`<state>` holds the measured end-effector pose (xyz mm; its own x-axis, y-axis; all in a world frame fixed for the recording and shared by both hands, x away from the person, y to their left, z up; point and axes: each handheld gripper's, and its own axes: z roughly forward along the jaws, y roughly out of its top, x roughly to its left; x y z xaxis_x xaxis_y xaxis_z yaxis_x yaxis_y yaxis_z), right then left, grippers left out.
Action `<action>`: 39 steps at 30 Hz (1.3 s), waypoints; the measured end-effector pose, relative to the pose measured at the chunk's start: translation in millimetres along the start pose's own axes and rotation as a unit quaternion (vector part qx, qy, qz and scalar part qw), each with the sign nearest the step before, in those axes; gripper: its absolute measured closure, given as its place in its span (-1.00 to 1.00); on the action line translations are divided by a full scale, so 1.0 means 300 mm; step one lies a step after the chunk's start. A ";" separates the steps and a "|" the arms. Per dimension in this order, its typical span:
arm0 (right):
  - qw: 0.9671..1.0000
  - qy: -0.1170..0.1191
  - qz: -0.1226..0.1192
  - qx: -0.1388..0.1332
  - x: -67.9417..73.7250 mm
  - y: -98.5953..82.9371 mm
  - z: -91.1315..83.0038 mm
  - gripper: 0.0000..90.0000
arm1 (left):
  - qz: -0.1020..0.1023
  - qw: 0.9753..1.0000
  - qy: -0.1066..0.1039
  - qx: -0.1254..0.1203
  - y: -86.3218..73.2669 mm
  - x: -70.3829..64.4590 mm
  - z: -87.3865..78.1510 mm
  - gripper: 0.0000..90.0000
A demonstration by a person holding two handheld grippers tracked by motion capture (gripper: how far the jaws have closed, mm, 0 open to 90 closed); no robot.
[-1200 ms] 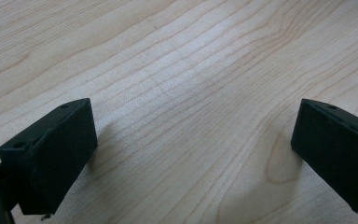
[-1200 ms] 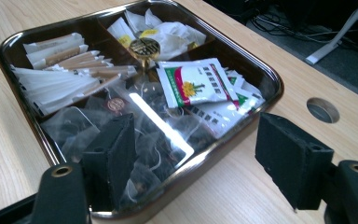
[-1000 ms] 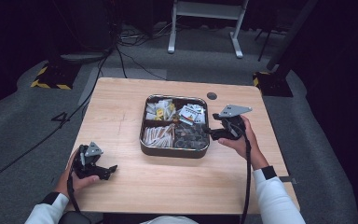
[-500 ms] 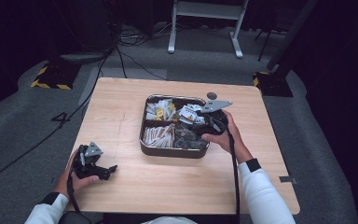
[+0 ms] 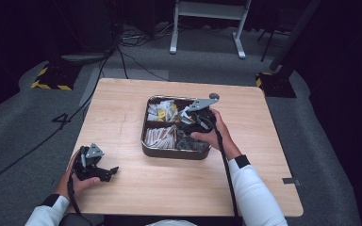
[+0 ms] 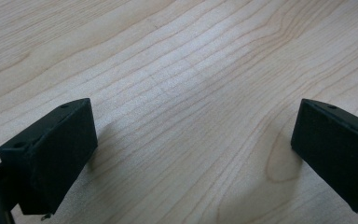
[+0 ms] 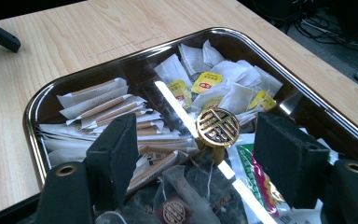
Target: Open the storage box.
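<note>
Right gripper [image 5: 192,123] is over the tray [image 5: 149,149], above its right-hand compartments, held in the right hand [image 5: 212,132]. In the right gripper view its fingers [image 7: 116,154] stand wide apart and hold nothing; a round gold knob [image 7: 217,127] with a cut-out pattern sits between them, just ahead, touching neither finger. The knob sits at the middle of the tray where the dividers meet; a clear lid seems to cover the tray, judging by the glare streak, not certain.

Tray: dark, metal-rimmed, divided, at the middle of the desk [image 5: 122,113], nearer its far edge. Far compartment holds tea bags with yellow tags [image 7: 207,82]. The left one holds paper-wrapped sticks [image 7: 100,105]. The near ones hold dark mesh tea bags [image 7: 182,196] and a green and red packet [image 7: 254,172].

Left gripper [image 5: 113,170] rests low at the desk's near-left corner, in the left hand [image 5: 78,181], well apart from the tray. In the left gripper view its fingers [image 6: 51,154] are spread wide with bare wood between them, holding nothing.

A small round dark thing [image 5: 214,96] lies on the desk just beyond the tray's far-right corner.
</note>
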<state>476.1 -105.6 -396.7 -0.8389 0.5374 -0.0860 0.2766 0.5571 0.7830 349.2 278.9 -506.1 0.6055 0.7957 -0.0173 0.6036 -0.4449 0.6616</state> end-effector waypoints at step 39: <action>0.998 -0.001 0.053 0.040 -0.075 -0.025 0.211 0.07 | 0.001 1.000 -0.002 0.000 -0.001 0.000 -0.001 -0.99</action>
<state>522.5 -81.8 -439.6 -0.8023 0.5968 -0.0057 0.4003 0.5452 0.7365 348.8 279.2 -506.2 0.6083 0.7935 -0.0183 0.6023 -0.4465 0.6617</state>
